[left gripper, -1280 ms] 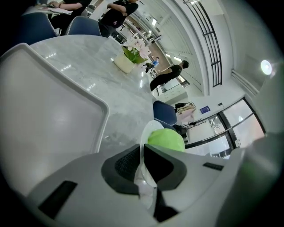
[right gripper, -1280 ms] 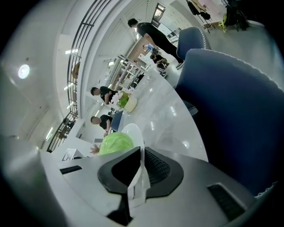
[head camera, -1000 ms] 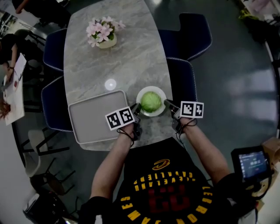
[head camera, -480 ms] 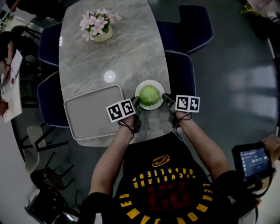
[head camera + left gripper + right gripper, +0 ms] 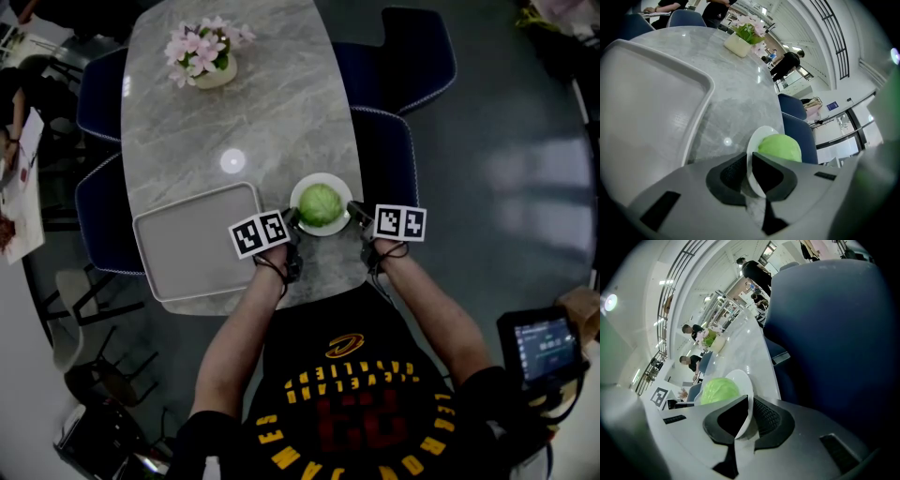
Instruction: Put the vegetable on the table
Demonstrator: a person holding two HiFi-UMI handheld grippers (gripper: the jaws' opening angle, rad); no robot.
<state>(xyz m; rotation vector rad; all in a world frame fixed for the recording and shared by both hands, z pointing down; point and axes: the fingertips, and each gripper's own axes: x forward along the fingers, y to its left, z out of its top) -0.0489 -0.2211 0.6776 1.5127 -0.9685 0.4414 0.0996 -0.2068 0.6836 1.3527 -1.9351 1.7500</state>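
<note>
Polished marble-look table (image 5: pixel 281 112), glossy white plate (image 5: pixel 302 190)

Head view: your left gripper (image 5: pixel 292 218) marker cube covers part of tray (image 5: pixel 187 246) right edge. Your right gripper (image 5: pixel 354 209) jaws too small to read there. Cannot tell whether plate (image 5: pixel 322 179) rests on table (image 5: pixel 253 112). Left gripper view: tray cut off at left edge. Right gripper view: chair (image 5: pixel 834 333) blocks everything at right; vegetable (image 5: pixel 719 390) lower part hidden behind jaw.

Bare bench (image 5: pixel 281 112) lies open beyond my plate (image 5: pixel 302 190). The tray (image 5: pixel 187 244) hems my left gripper (image 5: pixel 292 217), chairs (image 5: pixel 394 155) crowd my right gripper (image 5: pixel 354 208), and flowers (image 5: pixel 200 49) stand well apart.
</note>
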